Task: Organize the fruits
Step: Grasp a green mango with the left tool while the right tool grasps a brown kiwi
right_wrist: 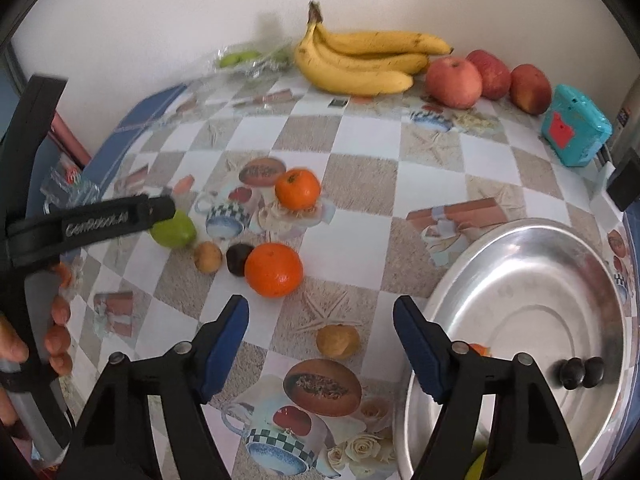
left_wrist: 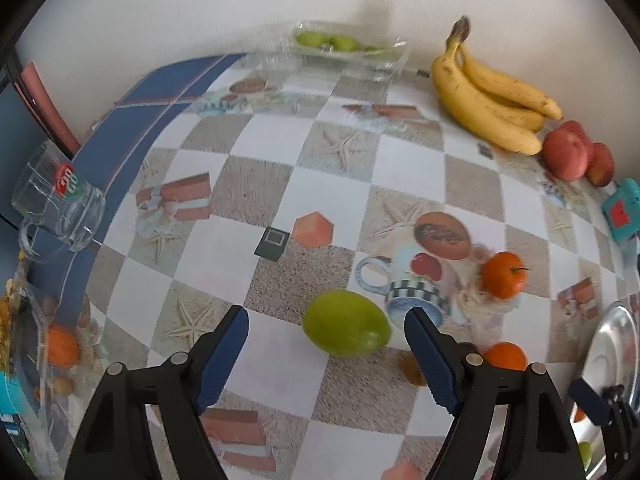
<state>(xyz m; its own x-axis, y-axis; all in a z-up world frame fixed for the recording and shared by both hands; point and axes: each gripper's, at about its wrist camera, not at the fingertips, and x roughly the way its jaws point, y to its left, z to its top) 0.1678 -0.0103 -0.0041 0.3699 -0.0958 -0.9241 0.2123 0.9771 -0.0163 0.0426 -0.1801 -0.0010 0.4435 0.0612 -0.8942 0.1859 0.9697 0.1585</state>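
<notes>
Left wrist view: the left gripper has its fingers spread wide around a green fruit lying on the bench, pads clear of it. Two tangerines lie just beyond; bananas, red apples and a glass mug sit farther off. Only the right wrist view shows the right gripper, fingers wide, over a small brown fruit beside a steel plate holding two dark fruits.
</notes>
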